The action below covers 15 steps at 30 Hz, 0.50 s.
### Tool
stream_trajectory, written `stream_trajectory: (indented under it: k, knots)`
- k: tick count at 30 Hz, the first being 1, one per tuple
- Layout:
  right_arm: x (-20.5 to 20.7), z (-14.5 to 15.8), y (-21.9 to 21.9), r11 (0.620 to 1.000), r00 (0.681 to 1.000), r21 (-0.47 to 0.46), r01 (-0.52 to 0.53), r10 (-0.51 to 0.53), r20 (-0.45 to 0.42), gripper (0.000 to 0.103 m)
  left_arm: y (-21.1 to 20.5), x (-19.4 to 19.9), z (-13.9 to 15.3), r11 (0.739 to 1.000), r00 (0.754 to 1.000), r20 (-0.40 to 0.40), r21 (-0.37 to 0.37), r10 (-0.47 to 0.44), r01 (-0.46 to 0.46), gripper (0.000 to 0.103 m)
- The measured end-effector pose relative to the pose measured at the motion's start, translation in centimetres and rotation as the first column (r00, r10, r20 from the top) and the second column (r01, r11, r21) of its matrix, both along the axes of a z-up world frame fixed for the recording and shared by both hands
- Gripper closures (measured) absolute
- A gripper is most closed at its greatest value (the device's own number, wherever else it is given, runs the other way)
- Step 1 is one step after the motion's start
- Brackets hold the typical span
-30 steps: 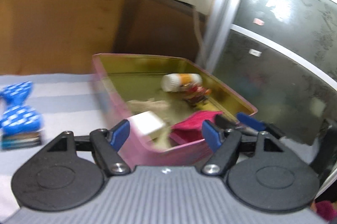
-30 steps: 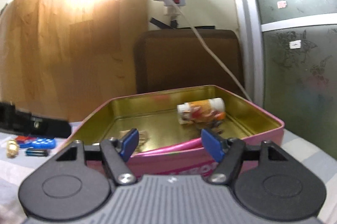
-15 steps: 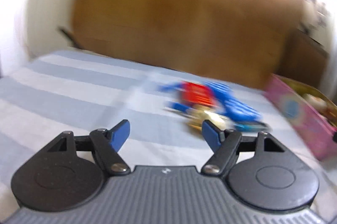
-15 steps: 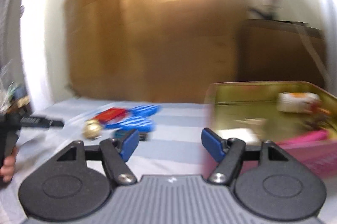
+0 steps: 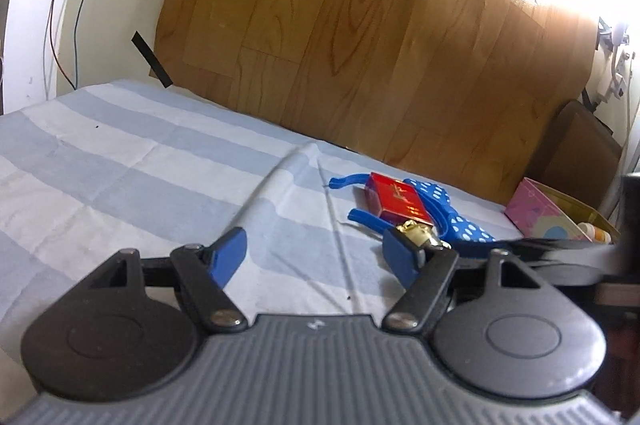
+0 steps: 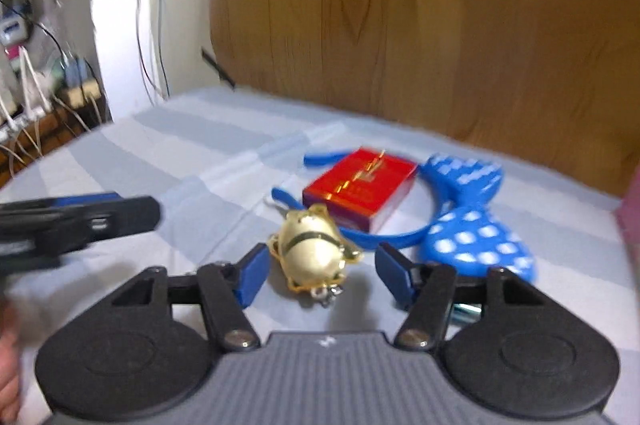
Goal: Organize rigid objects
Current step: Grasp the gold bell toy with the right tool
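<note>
Trinket (image 6: 312, 253) lies between the right gripper's (image 6: 320, 275) wide-open, empty jaws. Judged step: grasping; next, close gently. Left gripper (image 5: 314, 257) is open, empty.

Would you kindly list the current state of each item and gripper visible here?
left gripper: jaws open, empty.
right gripper: jaws open, either side of the gold trinket, not closed on it.
gold trinket: lying on the cloth.
red box: closed, lying flat.
blue headband: lying flat, beside the box.
pink tin: open.
</note>
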State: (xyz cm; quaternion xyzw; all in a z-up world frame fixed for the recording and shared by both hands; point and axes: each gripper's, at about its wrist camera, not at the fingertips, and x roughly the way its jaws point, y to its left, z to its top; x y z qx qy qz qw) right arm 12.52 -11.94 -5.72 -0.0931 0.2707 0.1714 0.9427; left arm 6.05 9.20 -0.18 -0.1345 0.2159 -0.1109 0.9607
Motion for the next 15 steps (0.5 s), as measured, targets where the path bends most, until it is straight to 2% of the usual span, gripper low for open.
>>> stream_trajectory:
  k: [1,2,5,11,15]
  knots:
    - [0.5,-0.3,0.2,1.000,1.000,-0.003,0.003,-0.003,-0.022,0.050,0.0,0.0,0.0,1.000,1.000,-0.002,-0.002,-0.004,0.004,0.027]
    - [0.4,-0.2,0.1,1.000,1.000,0.003,-0.004,0.004,-0.018,0.060,0.0,0.2,-0.1,1.000,1.000,-0.004,-0.005,-0.007,0.007,0.027]
    - [-1.6,-0.5,-0.6,0.999,0.999,0.007,-0.032,0.032,-0.027,0.061,0.1,0.2,-0.1,1.000,1.000,-0.011,-0.015,-0.013,0.013,0.027]
    - [-10.9,-1.3,-5.7,0.999,0.999,-0.028,-0.037,0.037,0.010,0.061,-0.3,-0.2,0.0,1.000,1.000,0.001,0.012,-0.021,0.021,0.026]
    - [-17.4,-1.8,-10.6,0.991,0.994,-0.103,0.087,-0.079,0.081,0.061,-1.7,-0.7,0.2,0.994,0.998,0.018,0.095,-0.059,0.057,0.026]
